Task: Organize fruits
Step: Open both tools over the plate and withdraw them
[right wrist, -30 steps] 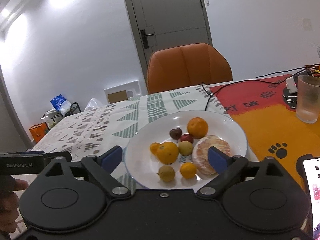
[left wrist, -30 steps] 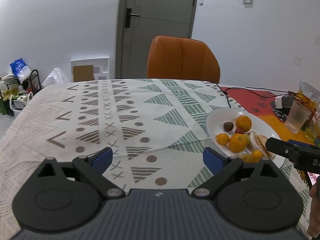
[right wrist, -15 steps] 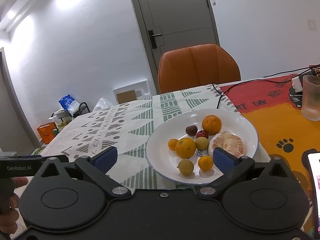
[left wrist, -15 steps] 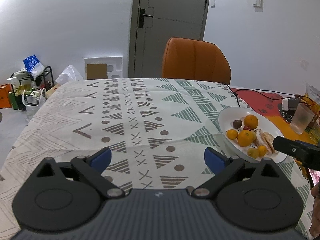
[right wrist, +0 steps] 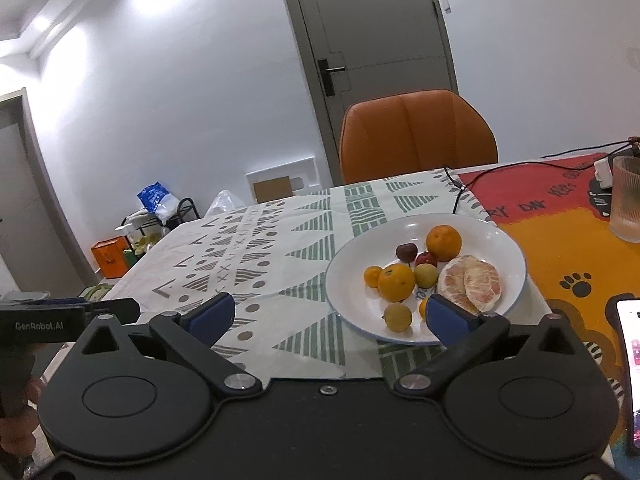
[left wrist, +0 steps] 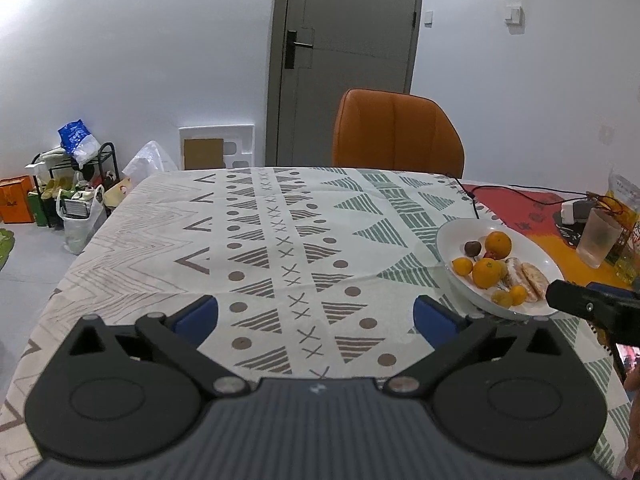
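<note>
White plate [right wrist: 514,280] on the tabletop [right wrist: 280,248] carries the fruit: two oranges [right wrist: 443,243], several smaller citrus, a dark plum [right wrist: 406,251], a red fruit and peeled pomelo segments [right wrist: 470,283]. Right tongs [right wrist: 328,314] spread wide, jaws just widened, nothing between them, near the plate's front rim. Left tongs [left wrist: 316,314] likewise spread, just widened, empty, over the patterned cloth left of the plate. Ribbed glass [right wrist: 626,200] stands to the right.

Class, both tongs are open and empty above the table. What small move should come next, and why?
Probably ease the right tongs forward and down toward the white round plate: all the fruit sits there, ahead of them, while the left tongs face only bare patterned tablecloth.
</note>
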`<state>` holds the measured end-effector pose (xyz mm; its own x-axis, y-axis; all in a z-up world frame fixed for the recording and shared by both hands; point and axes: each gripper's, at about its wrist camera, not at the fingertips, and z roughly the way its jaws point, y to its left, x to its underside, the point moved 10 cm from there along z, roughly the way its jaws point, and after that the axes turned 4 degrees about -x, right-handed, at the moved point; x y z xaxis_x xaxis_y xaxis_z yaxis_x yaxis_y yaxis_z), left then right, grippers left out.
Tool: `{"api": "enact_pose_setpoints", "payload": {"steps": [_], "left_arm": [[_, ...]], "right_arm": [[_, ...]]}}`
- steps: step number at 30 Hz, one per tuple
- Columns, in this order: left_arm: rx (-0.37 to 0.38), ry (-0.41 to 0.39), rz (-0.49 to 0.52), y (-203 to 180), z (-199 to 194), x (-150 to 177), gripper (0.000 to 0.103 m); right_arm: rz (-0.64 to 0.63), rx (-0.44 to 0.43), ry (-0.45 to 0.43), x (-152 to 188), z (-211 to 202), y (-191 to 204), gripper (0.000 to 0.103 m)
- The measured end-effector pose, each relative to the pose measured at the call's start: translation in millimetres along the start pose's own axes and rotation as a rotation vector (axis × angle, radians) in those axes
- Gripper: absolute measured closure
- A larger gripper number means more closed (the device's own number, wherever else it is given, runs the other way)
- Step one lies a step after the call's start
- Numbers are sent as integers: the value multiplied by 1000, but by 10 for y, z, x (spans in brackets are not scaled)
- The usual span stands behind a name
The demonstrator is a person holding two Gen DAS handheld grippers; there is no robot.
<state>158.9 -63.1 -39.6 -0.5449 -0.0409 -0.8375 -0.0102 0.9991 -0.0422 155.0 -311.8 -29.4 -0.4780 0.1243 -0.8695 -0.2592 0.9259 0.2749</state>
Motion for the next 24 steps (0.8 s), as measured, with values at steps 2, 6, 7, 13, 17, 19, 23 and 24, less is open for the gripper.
{"api": "enact_pose_setpoints", "payload": {"steps": [2,6,7,13,17,19,23,24], "left_arm": [[-3,-6,-3,21,-59,14,0],[-11,-8,4,34,-168,58,0],[-16,-7,5,43,-193,74,0],[-22,-11,-5,103,-357,163,0],[-26,-15,-14,156,-474,226,0],[-33,-20,-15,185,-535,248,0],[-41,-34,-18,228,-670,284,0],[-41,-38,-18,238,-702,295,0]], "right_arm": [[-2,-7,-2,9,-49,21,0],[-8,-18,-4,48,-146,61,0],[-11,-22,-4,59,-170,70,0],[-20,-41,-7,120,-326,107,0],[-30,-48,-1,169,-398,141,0],[-37,-58,-1,195,-438,173,0],[-46,-80,-6,228,-522,257,0],[-49,-84,-8,234,-545,278,0]]}}
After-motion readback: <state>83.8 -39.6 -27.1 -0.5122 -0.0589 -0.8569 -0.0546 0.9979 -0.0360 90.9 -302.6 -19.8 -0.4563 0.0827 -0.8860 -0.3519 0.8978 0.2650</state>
